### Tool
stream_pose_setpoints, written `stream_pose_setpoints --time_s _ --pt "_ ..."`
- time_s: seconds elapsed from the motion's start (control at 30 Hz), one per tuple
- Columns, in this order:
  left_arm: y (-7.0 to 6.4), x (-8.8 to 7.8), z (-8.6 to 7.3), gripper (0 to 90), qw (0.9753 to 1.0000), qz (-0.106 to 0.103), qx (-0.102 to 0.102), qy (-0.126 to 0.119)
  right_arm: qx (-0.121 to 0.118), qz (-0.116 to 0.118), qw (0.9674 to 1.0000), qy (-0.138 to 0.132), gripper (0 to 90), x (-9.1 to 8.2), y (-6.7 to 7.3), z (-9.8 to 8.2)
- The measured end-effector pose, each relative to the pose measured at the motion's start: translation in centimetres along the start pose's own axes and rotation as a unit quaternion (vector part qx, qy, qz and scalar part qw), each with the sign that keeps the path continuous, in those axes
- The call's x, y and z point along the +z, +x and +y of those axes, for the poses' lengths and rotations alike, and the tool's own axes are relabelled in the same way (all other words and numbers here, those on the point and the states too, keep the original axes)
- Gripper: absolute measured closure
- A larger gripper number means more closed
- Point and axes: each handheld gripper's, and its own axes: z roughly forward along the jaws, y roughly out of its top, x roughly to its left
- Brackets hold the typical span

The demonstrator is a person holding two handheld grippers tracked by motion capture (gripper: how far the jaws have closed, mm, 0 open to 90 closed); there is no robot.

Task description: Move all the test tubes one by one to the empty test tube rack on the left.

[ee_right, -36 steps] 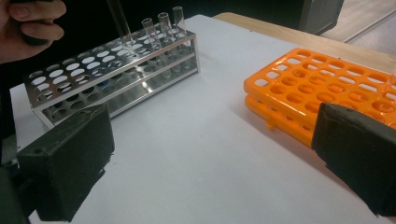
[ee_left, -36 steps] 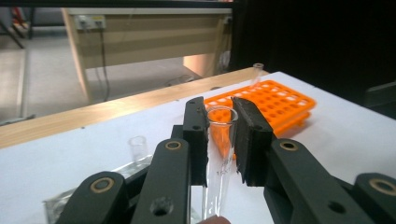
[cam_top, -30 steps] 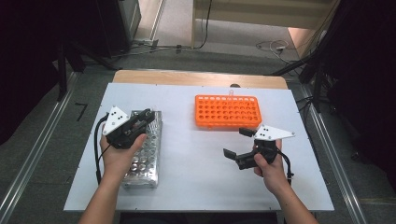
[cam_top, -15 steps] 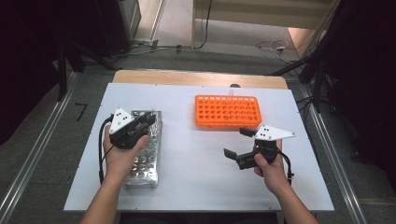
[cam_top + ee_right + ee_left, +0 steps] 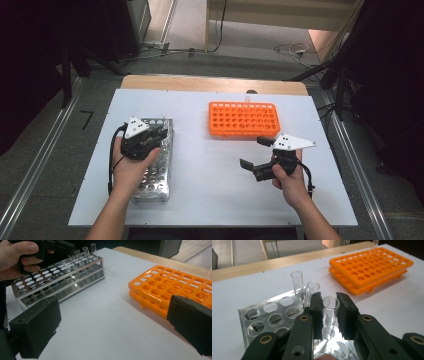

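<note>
A clear glass test tube (image 5: 329,311) stands in the metal rack (image 5: 262,315), and my left gripper (image 5: 329,315) is shut on it just below its rim. Two more tubes (image 5: 297,285) stand behind it at the rack's far end. From above, the left gripper (image 5: 156,135) hangs over the far part of the metal rack (image 5: 150,177). My right gripper (image 5: 256,152) is held open over bare table in front of the orange rack (image 5: 243,120), its wide-apart pads (image 5: 37,327) holding nothing.
The orange rack (image 5: 170,282) lies flat at the table's middle back, with one tube (image 5: 374,246) standing at its far edge. A wooden strip (image 5: 215,83) borders the white table's (image 5: 210,185) far side. Metal rails run along both sides.
The left gripper has edged slightly to the right over the metal rack. The right hand has stayed where it was.
</note>
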Motion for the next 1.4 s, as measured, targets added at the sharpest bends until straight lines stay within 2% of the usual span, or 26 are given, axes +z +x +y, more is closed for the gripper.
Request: stream_pose_setpoints --time_s 0.13,0.3,0.43,0.53,0.7,0.77,0.9,1.13,1.23,1.4 --pt "-0.2 0.3 0.0 75.1 0.9998 0.003 0.006 0.018 -0.001 0.001 1.0000 0.001 0.0 0.0 0.0 0.0" --pt "-0.2 0.5 0.0 73.6 0.9996 -0.001 0.006 0.028 0.000 0.000 1.0000 0.003 0.0 0.1 0.0 -0.1" --pt "-0.2 0.5 0.0 71.7 0.9995 0.000 0.003 0.033 0.002 0.000 1.0000 0.006 0.0 0.2 -0.1 -0.1" --pt "-0.2 0.3 0.1 68.0 0.9996 -0.009 0.001 0.027 0.002 0.000 1.0000 0.006 0.0 0.2 -0.1 -0.2" --pt "-0.1 -0.3 0.3 55.7 0.9997 -0.017 -0.010 0.017 0.003 0.000 1.0000 0.004 0.0 0.1 -0.1 -0.1" --pt "-0.1 -0.7 0.4 49.3 0.9995 -0.027 -0.017 0.006 0.003 0.000 1.0000 0.003 0.0 0.1 -0.2 -0.1" --pt "-0.4 -1.4 0.6 37.4 0.9988 -0.041 -0.017 -0.021 0.003 -0.003 1.0000 0.002 0.0 0.1 -0.4 0.2" --pt "-1.4 -2.3 1.1 18.0 0.9950 -0.077 -0.021 -0.059 0.011 -0.023 0.9996 -0.007 1.4 0.7 -1.7 1.0" --pt "-1.8 -2.4 1.2 10.1 0.9933 -0.091 -0.021 -0.067 0.017 -0.038 0.9991 -0.009 2.5 1.3 -2.7 1.4" --pt "-2.2 -2.5 1.3 0.3 0.9899 -0.119 -0.019 -0.074 0.025 -0.058 0.9980 0.003 3.6 3.0 -4.5 2.3"
